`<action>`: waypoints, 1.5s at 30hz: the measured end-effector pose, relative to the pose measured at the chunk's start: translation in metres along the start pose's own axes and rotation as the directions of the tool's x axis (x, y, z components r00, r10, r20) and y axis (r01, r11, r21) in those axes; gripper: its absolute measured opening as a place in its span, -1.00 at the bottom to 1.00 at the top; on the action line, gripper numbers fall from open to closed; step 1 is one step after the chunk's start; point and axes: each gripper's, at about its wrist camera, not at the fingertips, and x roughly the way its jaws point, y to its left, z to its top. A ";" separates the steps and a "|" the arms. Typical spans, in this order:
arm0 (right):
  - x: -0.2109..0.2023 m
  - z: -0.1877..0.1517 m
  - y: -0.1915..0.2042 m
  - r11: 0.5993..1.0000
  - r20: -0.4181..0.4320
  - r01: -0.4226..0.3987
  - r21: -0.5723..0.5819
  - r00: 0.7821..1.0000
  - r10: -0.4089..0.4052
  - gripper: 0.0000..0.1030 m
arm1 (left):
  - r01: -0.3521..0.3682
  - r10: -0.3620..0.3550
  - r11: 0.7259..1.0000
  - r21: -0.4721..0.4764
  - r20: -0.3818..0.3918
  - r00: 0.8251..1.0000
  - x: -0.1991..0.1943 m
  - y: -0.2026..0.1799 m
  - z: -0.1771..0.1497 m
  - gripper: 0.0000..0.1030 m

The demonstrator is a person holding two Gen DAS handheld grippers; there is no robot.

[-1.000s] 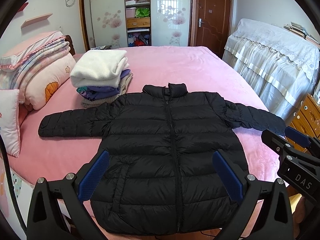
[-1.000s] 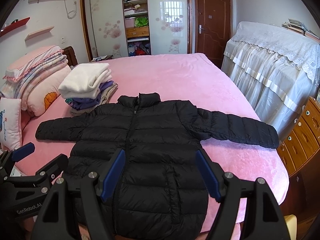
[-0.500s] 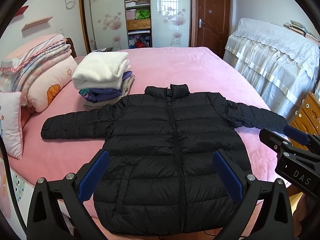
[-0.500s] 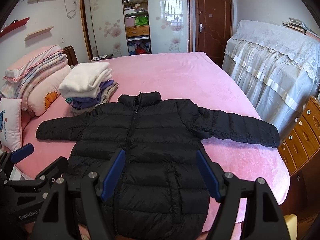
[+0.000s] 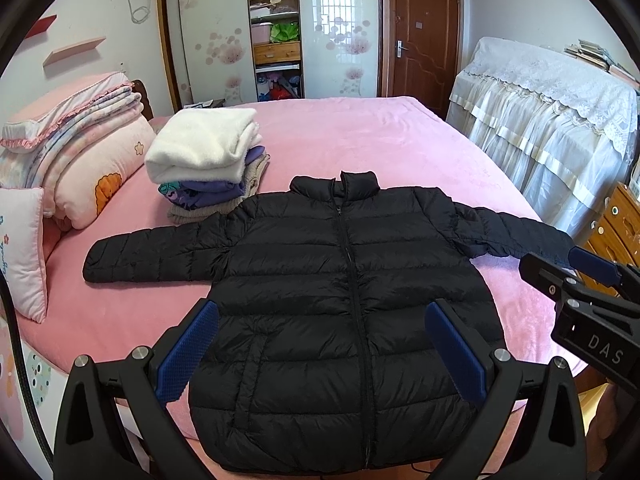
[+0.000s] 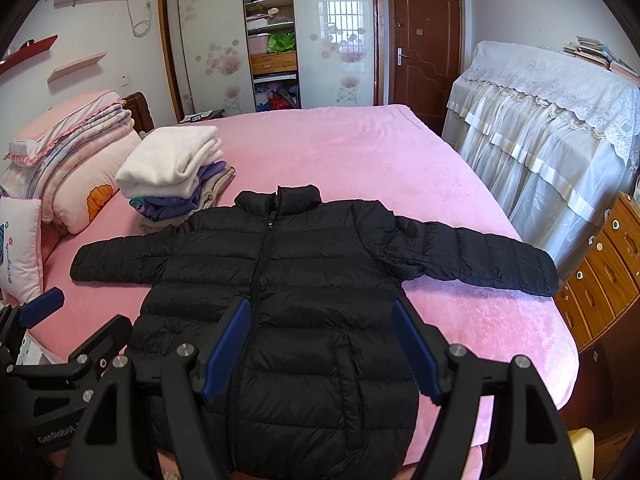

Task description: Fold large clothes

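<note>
- Black puffer jacket (image 5: 344,292) lies flat on the pink bed (image 5: 360,136), front up, zipped, collar toward 12 o'clock, both sleeves spread out to 9 and 3 o'clock; hem at the near bed edge.
- Stack of folded clothes (image 5: 204,168) sits at 10 o'clock from the jacket, white piece on top, touching the jacket's shoulder.
- Open wardrobe (image 5: 276,32) at 12 o'clock: shelves hold a pink box, a green item and other goods too small to tell.
- Left gripper (image 5: 320,344): jaws apart, nothing between them, raised over the jacket's lower half, no contact.
- Right gripper (image 6: 320,344): jaws apart, empty, likewise over the lower half, clear of the fabric.
</note>
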 end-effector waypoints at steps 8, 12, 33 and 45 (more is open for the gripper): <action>-0.002 0.003 -0.006 1.000 0.014 0.002 0.021 1.000 -0.003 0.43 | -0.001 0.001 1.000 0.001 -0.004 1.000 0.003 -0.002 0.002 0.99; -0.004 0.002 -0.006 1.000 0.026 0.003 0.016 1.000 -0.004 0.43 | 0.000 0.000 1.000 0.005 -0.001 1.000 0.004 -0.003 0.001 0.99; -0.021 0.023 -0.022 1.000 0.106 0.002 -0.001 0.994 -0.002 0.43 | 0.002 -0.002 1.000 -0.017 0.017 1.000 0.003 -0.007 0.025 0.99; -0.025 0.035 -0.081 0.994 0.161 0.063 0.084 0.984 -0.076 0.43 | 0.015 -0.017 0.999 0.042 0.045 0.999 0.020 -0.060 0.054 0.99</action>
